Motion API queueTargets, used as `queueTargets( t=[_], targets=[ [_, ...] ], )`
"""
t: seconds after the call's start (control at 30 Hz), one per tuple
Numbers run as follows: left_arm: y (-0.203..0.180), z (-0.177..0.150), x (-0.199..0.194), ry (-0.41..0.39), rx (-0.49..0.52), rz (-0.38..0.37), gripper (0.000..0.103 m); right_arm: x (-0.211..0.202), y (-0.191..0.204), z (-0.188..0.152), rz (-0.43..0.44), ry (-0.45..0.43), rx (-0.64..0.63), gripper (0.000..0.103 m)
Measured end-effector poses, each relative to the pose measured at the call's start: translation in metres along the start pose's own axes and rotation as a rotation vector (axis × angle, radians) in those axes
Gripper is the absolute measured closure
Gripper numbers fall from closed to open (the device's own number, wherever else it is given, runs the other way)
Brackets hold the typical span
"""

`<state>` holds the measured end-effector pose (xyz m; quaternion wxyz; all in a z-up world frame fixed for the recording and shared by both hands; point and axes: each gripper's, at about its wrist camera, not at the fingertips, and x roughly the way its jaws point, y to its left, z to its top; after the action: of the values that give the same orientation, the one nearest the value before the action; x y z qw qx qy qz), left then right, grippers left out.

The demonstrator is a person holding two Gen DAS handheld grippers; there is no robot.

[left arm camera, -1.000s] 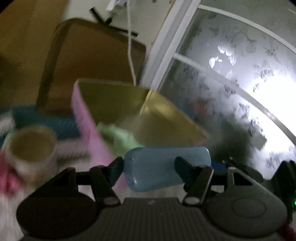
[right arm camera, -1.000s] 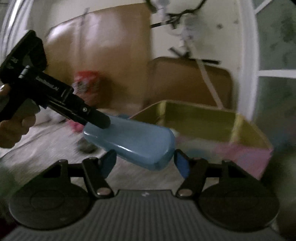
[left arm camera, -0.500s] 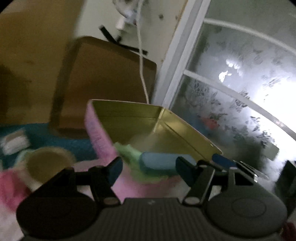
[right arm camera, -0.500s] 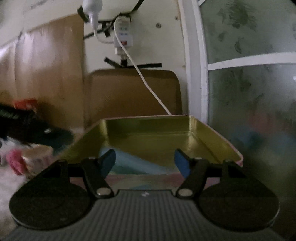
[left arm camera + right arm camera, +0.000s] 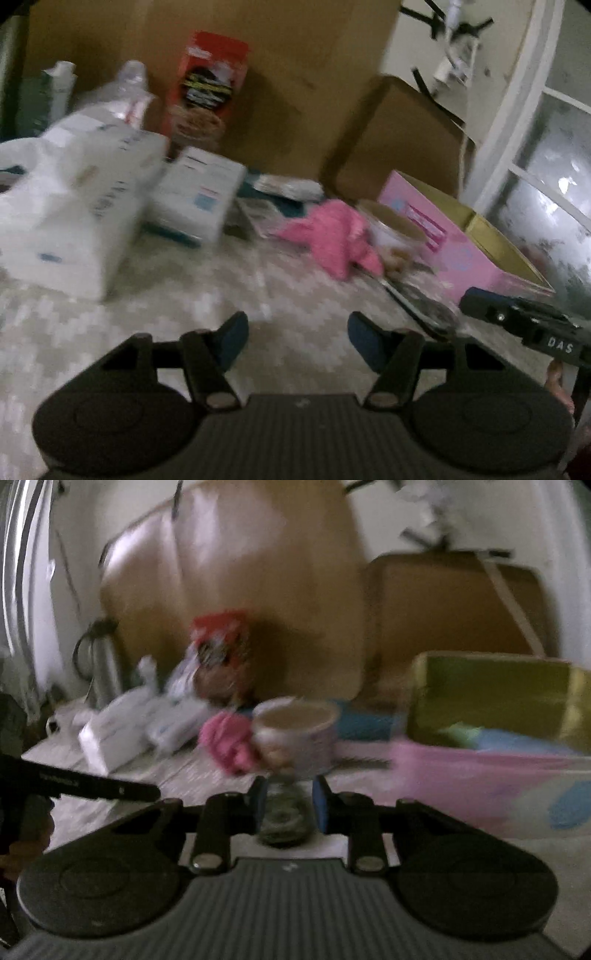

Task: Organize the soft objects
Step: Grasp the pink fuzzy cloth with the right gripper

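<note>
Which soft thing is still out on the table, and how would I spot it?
Start at the pink box with the gold lining, on the right of the left wrist view. Just left of it stands a round tub, and against that tub lies the crumpled pink fuzzy cloth. It is the only limp, fluffy thing among stiff white cartons.

Blue pad (image 5: 517, 738) now in box (image 5: 480, 775) (released), both grippers swung away

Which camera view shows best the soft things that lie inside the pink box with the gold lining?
The right wrist view: it looks into the pink box with the gold lining, where green and blue soft things lie. The left wrist view shows only the box's outer wall and rim.
</note>
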<state>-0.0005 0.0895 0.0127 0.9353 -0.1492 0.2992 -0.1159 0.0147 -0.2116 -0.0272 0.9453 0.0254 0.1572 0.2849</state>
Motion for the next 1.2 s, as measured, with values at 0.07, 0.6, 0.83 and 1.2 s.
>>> queueTargets(
  t=[0.07, 0.6, 0.83, 1.2],
  targets=[
    [0.007, -0.001, 0.0, -0.023, -0.022, -0.002, 0.042, 0.015, 0.013, 0.005, 0.028, 0.026, -0.027, 0.074],
    [0.027, -0.003, -0.014, -0.128, -0.141, -0.095, 0.036, 0.093, 0.08, 0.027, 0.022, 0.102, -0.252, 0.101],
    [0.031, -0.001, -0.014, -0.113, -0.176, -0.127, 0.036, 0.034, 0.097, 0.003, 0.085, 0.097, -0.341, 0.098],
    [0.036, -0.004, -0.016, -0.119, -0.211, -0.093, 0.033, 0.125, 0.064, 0.027, -0.016, 0.169, -0.212, 0.047]
  ],
)
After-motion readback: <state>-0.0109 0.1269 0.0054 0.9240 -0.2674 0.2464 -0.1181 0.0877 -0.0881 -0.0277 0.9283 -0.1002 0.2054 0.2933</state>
